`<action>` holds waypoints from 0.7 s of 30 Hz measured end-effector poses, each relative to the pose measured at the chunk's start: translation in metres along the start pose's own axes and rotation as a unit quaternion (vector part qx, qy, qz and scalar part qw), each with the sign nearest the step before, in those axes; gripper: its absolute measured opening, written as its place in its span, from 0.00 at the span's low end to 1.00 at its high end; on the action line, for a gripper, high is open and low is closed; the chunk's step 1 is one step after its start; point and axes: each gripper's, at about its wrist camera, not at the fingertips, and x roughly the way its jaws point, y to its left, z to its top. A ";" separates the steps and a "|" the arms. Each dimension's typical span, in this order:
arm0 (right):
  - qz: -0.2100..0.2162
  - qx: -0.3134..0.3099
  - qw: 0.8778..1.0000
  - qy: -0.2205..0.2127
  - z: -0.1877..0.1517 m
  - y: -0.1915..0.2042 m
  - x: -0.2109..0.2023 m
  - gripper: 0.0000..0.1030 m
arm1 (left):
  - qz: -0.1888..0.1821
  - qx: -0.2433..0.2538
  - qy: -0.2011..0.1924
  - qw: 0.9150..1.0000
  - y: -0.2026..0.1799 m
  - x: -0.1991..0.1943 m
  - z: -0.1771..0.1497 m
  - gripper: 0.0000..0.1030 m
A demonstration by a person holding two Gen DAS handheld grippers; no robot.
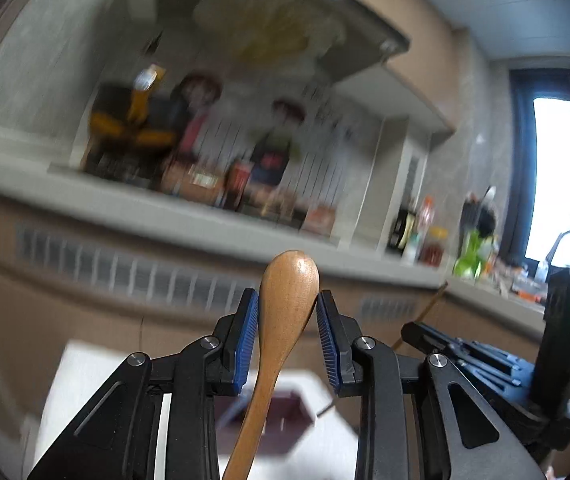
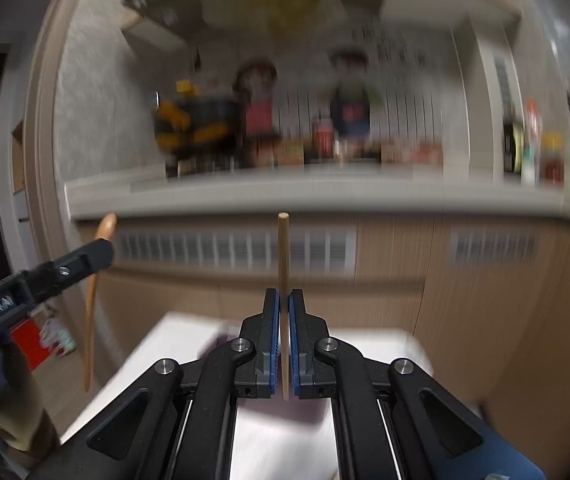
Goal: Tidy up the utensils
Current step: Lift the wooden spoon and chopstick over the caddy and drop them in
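Left gripper: blue ribbed pads part-way closed on light-brown wooden spoon at bowl end, both pads touching bowl edges. Spoon long axis near upright, bowl up, handle hanging down past jaws toward white table below. Dark maroon rectangular box on table, right under handle, blurred; likely the organizer, cannot confirm.

Right gripper: jaws squeezed nearly together on thin round pale wooden stick, probably a chopstick. Stick upright, top end well above fingertips, lower end poking just below pads. Same white table under it, purplish box edge barely visible, blurred.

Both utensils held vertical, high above table, well apart. Box lies down and ahead of both; left-hand spoon looks nearer to it. Next move likely needs lowering, handle-first.
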 end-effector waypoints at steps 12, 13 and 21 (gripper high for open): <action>-0.023 -0.007 1.000 0.011 0.019 -0.029 0.068 0.04 | -0.001 -0.003 0.017 1.000 0.013 0.112 -0.013 0.30; -0.025 -0.004 1.000 0.018 0.013 -0.031 0.073 0.04 | -0.001 -0.007 0.021 1.000 0.016 0.118 -0.018 0.30; -0.034 0.007 0.997 0.064 -0.034 -0.041 0.116 0.05 | 0.005 -0.046 0.048 0.998 0.049 0.163 -0.068 0.30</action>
